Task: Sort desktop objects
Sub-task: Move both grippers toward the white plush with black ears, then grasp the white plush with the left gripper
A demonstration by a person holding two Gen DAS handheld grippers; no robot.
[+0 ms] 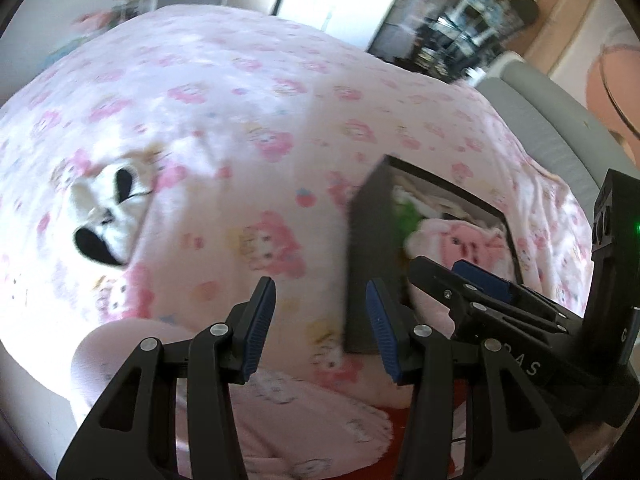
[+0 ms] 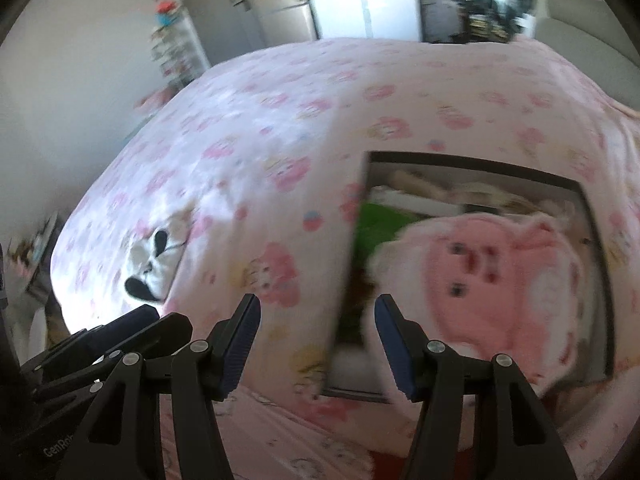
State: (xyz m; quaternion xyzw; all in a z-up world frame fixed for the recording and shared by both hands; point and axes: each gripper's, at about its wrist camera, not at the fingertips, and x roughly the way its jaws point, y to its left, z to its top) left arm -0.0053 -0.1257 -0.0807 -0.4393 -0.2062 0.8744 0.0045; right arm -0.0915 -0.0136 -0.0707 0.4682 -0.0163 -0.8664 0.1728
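The left gripper (image 1: pixel 320 320) is spread partway, and nothing sits between its blue pads (image 1: pixel 260 328). It hangs over the bed (image 1: pixel 240 120) and touches nothing. The right gripper (image 2: pixel 316 340) is also spread partway and holds nothing. Its far pad (image 2: pixel 394 344) shows in front of the box (image 2: pixel 592 240), but I cannot tell if it touches it. The two grippers are close side by side, so each one shows at the edge of the other's view. The bed has a pink sheet with little cartoon faces on it. The box is dark and open at the top, and it stands on the sheet on the right side. A pink plush (image 2: pixel 480 272) with a small face lies on top in the box. Next to it is something green (image 2: pixel 376 224), but it is too blurry to name. More pale things lie deeper in the box, and they are blurry too. A white toy (image 1: pixel 108 216) with black patches lies on the sheet far to the left, well apart from the box. Both pictures are smeared, so small things are hard to make out. The shelves (image 1: pixel 460 28) behind the bed are just a blur. The box's bottom edge is hidden behind the gripper arms.
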